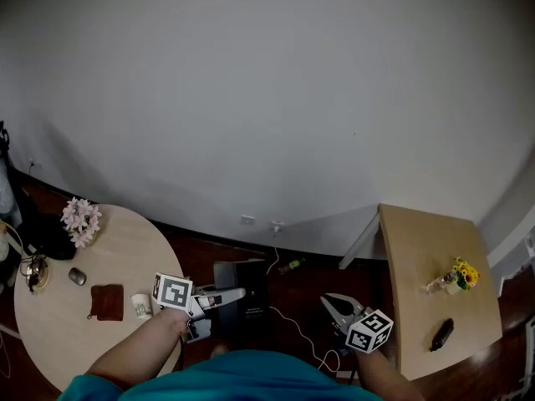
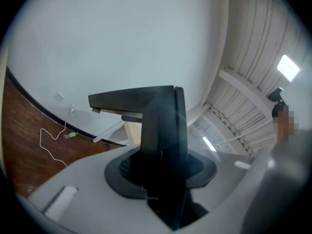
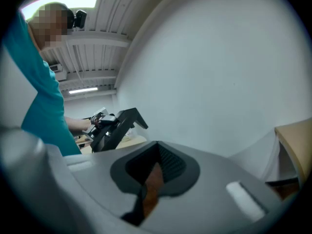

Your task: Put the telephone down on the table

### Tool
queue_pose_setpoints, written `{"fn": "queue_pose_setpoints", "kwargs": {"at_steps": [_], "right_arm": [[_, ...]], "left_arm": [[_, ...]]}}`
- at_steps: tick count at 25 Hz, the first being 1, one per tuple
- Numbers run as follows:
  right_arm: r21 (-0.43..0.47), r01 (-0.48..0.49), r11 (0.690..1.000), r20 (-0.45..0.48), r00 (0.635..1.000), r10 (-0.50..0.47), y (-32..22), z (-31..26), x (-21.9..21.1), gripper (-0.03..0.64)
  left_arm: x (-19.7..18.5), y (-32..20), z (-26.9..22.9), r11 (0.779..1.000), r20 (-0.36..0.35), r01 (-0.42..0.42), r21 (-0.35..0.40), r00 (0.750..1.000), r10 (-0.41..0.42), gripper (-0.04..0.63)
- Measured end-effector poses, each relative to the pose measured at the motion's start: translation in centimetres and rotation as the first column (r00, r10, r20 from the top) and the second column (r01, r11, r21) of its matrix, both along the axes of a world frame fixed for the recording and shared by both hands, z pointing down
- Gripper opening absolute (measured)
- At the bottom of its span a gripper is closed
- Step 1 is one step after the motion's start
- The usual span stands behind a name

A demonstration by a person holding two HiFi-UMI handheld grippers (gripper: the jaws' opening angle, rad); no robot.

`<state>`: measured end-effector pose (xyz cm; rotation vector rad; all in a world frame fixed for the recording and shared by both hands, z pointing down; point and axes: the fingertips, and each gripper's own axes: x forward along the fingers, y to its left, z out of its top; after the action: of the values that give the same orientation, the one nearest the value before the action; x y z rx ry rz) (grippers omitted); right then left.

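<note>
The telephone is a black set, held over the dark wooden floor between the two tables. My left gripper is shut on it. In the left gripper view the telephone stands upright between the jaws, which clamp its lower part, and my left gripper points level. The right gripper view shows the telephone off to the left. My right gripper hangs above the floor near the rectangular table, its jaws together with nothing between them; the right gripper shows only a thin slit there.
A round table at the left bears pink flowers, a brown cloth, a paper cup and a black bag. The rectangular table at the right holds yellow flowers and a black object. A white cable lies on the floor.
</note>
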<state>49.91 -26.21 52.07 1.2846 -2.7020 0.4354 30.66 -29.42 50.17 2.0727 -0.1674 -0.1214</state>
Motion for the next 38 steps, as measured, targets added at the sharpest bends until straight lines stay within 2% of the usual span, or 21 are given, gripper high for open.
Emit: {"fn": "queue_pose_setpoints", "kwargs": {"at_steps": [5, 8, 10, 13, 17, 20, 25, 28, 35, 38], "right_arm": [[-0.002, 0.075, 0.997, 0.012, 0.997, -0.075, 4.3, 1.3, 0.9, 0.002], [-0.013, 0.084, 0.996, 0.049, 0.995, -0.083, 6.2, 1.9, 0.4, 0.002], [-0.011, 0.102, 0.995, 0.05, 0.994, -0.101, 7.4, 1.8, -0.7, 0.002], [0.003, 0.107, 0.994, 0.041, 0.993, -0.107, 8.8, 1.2, -2.3, 0.002], [0.018, 0.074, 0.997, 0.031, 0.997, -0.075, 10.5, 0.6, -5.2, 0.002], [0.018, 0.033, 0.999, 0.022, 0.999, -0.033, 12.2, 0.6, -8.5, 0.002], [-0.015, -0.033, 0.999, 0.036, 0.999, 0.033, 16.2, 1.2, -14.6, 0.002], [-0.037, -0.057, 0.998, 0.037, 0.998, 0.058, 18.5, 1.1, -17.1, 0.002], [0.004, -0.096, 0.995, 0.014, 0.995, 0.096, 23.6, -1.0, -18.0, 0.002], [0.02, -0.103, 0.995, 0.008, 0.995, 0.103, 26.6, -1.2, -17.3, 0.002]], "left_arm": [[0.9, 6.0, -1.3, 0.996, -0.053, 0.077, -0.055, 0.995, -0.08, 0.173], [0.4, 8.7, -1.1, 0.995, -0.004, 0.097, -0.037, 0.995, -0.098, 0.173], [-0.2, 10.4, -1.7, 0.994, -0.011, 0.098, -0.053, 0.995, -0.098, 0.173], [-2.0, 11.6, -2.1, 0.995, 0.004, 0.097, -0.009, 0.995, -0.097, 0.173], [-5.1, 13.1, -2.3, 0.997, 0.003, 0.068, 0.025, 0.998, -0.068, 0.173], [-8.4, 14.6, -2.2, 1.0, -0.022, 0.028, -0.006, 0.999, -0.028, 0.173], [-14.5, 17.7, -1.1, 0.998, 0.047, -0.052, 0.03, 0.998, 0.05, 0.173], [-17.0, 19.4, -1.1, 0.997, 0.047, -0.079, 0.023, 0.996, 0.078, 0.173], [-18.6, 23.4, -1.4, 0.996, 0.018, -0.088, 0.007, 0.996, 0.088, 0.173], [-17.8, 26.0, -1.4, 0.994, 0.025, -0.101, 0.04, 0.995, 0.1, 0.173]]}}
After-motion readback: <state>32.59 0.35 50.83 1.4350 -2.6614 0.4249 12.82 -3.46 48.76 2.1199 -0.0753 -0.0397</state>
